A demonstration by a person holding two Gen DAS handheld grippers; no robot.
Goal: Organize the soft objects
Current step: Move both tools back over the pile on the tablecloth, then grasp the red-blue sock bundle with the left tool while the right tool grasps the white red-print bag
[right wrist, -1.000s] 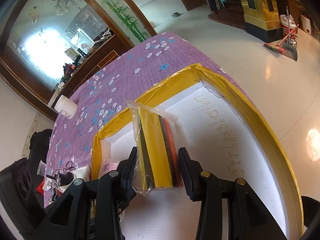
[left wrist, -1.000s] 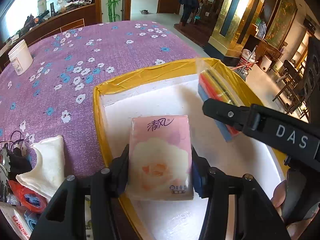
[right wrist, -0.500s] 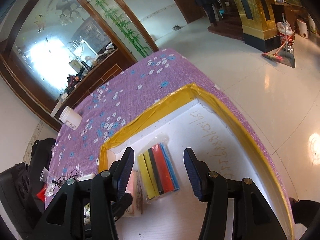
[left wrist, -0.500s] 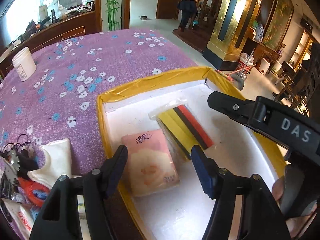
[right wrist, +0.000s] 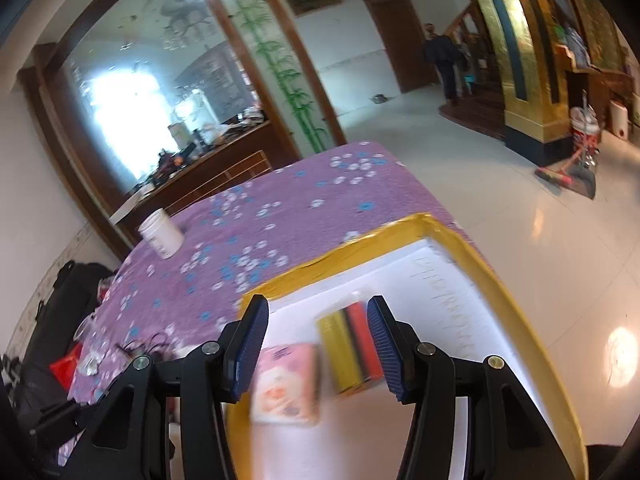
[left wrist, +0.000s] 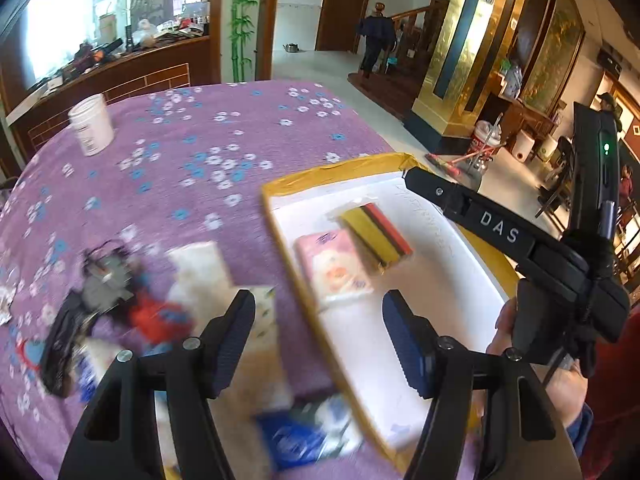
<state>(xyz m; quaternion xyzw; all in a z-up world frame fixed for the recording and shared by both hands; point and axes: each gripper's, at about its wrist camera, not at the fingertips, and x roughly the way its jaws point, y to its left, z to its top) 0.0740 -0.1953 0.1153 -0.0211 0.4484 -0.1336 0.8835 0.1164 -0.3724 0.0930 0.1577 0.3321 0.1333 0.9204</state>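
The counter (left wrist: 192,140), covered in a purple flowered cloth, carried a white tray with a yellow rim (left wrist: 336,170) near its edge. Inside the tray lay a pink tissue pack (left wrist: 334,266) and, just beside it, a clear bag of coloured sponge strips (left wrist: 376,230). The left hand-held gripper (left wrist: 318,340) hung above the tray's near rim, jaws apart and empty. The right hand-held gripper (right wrist: 318,348) hung above both items, jaws likewise apart, gripping nothing. A blurred heap of small packets (left wrist: 120,304) lay on the cloth beside the tray.
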